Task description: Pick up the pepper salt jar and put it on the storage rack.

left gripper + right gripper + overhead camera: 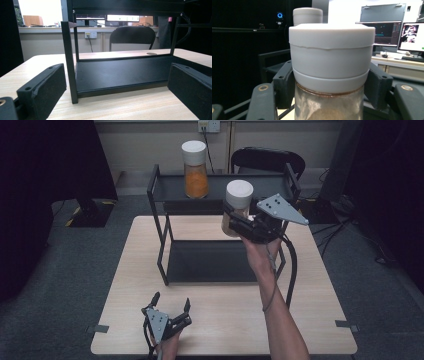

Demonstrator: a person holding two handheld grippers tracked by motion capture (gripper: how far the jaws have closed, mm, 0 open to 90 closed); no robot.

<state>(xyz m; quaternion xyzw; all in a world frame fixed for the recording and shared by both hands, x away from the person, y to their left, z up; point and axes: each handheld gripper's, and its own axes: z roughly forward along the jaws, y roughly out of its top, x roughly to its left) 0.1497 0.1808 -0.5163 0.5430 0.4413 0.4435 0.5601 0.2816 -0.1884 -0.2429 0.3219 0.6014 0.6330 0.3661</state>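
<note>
The table (320,320) is a pale wood square; its near edge is cut off at the bottom of the high view, and bare top lies open left, right and in front of the rack. The rack (159,227) is a black two-shelf frame standing mid-table. In the left gripper view its top shelf runs out of frame above, and its near post stands between the two jaws' line of sight.

A chair (267,159) behind the rack is half hidden by the top shelf's rail. On the top shelf's left part stands the orange jar (195,172), upright with a white cap. In the right gripper view only its cap (308,15) peeks over the held jar.

The right gripper (235,220) clamps the second jar (237,202) just below its white cap, holding it upright in the air over the rack's right half, near the top shelf's front rail. Its lower body is hidden by the jaws and its contents are hard to make out, pale brown at best.

The left gripper (171,302) rests at the table's near edge, jaws spread wide and holding nothing, well apart from the rack's front.
</note>
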